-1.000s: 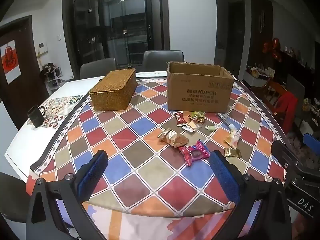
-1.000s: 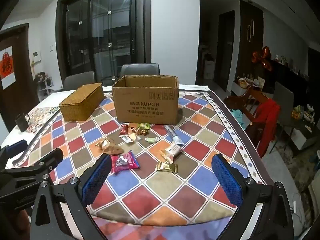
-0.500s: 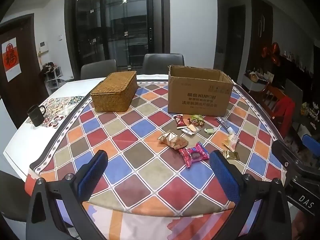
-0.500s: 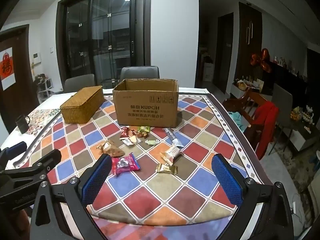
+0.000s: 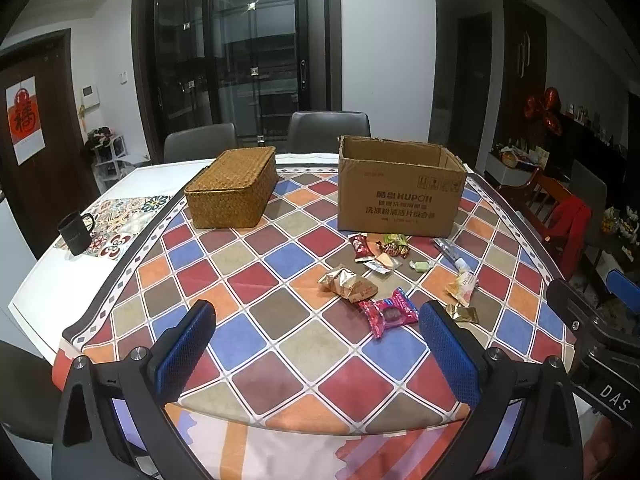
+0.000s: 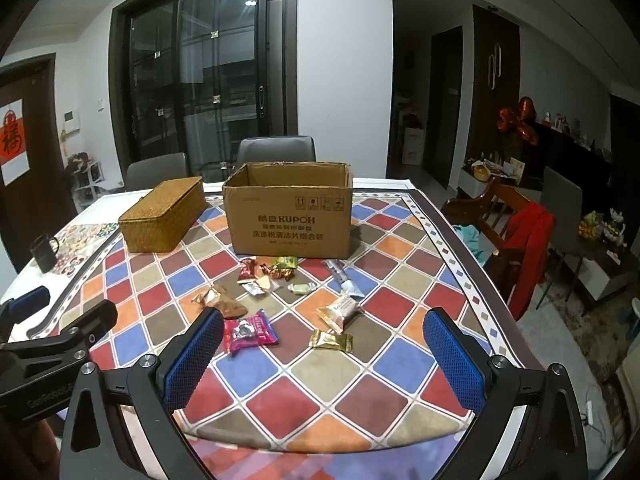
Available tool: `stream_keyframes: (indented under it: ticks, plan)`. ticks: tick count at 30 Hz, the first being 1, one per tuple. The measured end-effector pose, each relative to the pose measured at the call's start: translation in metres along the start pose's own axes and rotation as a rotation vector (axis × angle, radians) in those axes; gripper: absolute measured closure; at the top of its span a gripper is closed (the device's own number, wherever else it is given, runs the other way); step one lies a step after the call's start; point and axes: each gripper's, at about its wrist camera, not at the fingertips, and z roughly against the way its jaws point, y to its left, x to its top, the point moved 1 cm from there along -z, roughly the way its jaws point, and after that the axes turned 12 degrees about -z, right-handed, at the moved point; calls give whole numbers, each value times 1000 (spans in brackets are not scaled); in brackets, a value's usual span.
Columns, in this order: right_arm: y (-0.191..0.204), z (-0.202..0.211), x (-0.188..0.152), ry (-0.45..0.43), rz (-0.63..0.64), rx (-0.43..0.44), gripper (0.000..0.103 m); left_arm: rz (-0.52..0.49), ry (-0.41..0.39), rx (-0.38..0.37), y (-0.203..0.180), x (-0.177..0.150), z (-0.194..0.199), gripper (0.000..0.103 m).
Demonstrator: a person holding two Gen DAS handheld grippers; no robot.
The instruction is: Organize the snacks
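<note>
Several wrapped snacks lie scattered on the checkered tablecloth in front of an open cardboard box (image 5: 400,188) (image 6: 288,210). Nearest are a pink-red packet (image 5: 390,314) (image 6: 250,332), a gold packet (image 6: 332,340) (image 5: 462,314), a crumpled gold-brown wrapper (image 5: 348,284) (image 6: 224,302) and a white-and-gold packet (image 6: 340,312) (image 5: 462,286). My left gripper (image 5: 316,360) is open and empty above the table's near edge. My right gripper (image 6: 324,360) is open and empty, to the right of the left one. Both are short of the snacks.
A closed wicker basket (image 5: 232,190) (image 6: 162,216) stands left of the box. A black mug (image 5: 74,230) (image 6: 44,252) sits on a patterned mat at the far left. Grey chairs (image 5: 328,130) stand behind the table, and a wooden chair with a red garment (image 6: 528,240) to the right.
Both views have shifted slightly: the table and snacks sit a little lower and farther, as both grippers rose or pulled back a little. Both stay open and empty.
</note>
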Motion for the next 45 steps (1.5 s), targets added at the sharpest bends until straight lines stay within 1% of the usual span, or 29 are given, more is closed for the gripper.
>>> stream_keyframes:
  ticks: [13, 45]
  plan:
    - [-6, 2, 0, -12, -10, -10, 2, -1, -3, 2, -1, 1, 1, 0]
    - [-6, 2, 0, -12, -6, -11, 2, -1, -4, 2, -2, 0, 2, 0]
